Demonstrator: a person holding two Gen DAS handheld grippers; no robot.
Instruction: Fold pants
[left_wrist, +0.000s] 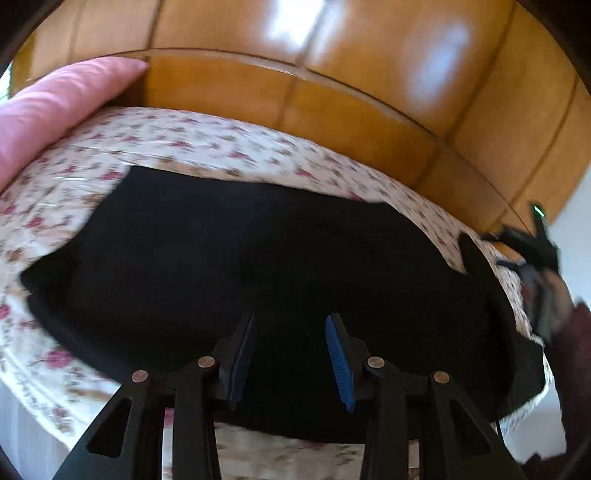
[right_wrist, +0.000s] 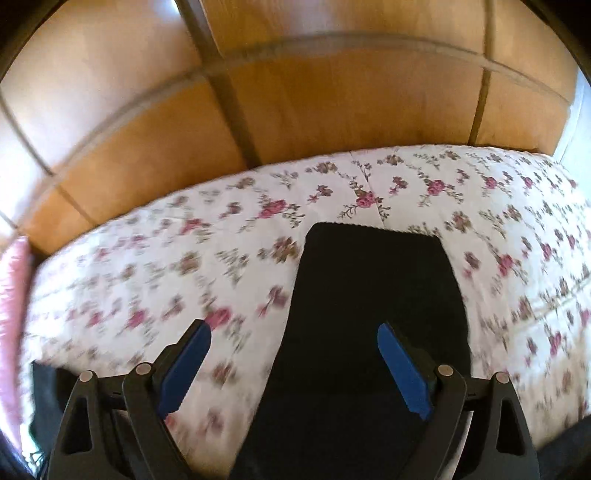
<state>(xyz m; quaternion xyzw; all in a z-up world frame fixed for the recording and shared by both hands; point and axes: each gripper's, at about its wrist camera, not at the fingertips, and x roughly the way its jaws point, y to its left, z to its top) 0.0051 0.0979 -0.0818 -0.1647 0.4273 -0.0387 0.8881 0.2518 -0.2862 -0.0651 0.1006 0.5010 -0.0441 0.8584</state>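
On bed (right_wrist: 480, 192), black pants (right_wrist: 369, 314) stretch ahead of right gripper (right_wrist: 295, 369); left gripper (left_wrist: 290, 358) over pants; both jaws released.

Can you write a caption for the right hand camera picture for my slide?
Open right gripper above black pants lying on a flowery bedspread, wooden wardrobe behind.

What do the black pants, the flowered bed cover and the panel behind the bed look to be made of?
Black pants: matte, soft-looking fabric, no sheen; the weave is too dark to tell.
Flowered bed cover: printed cloth, cream with pink roses, possibly quilted, since stitched seams cross it.
Panel behind the bed: glossy wood or wood veneer, honey-coloured, with bright window reflections.
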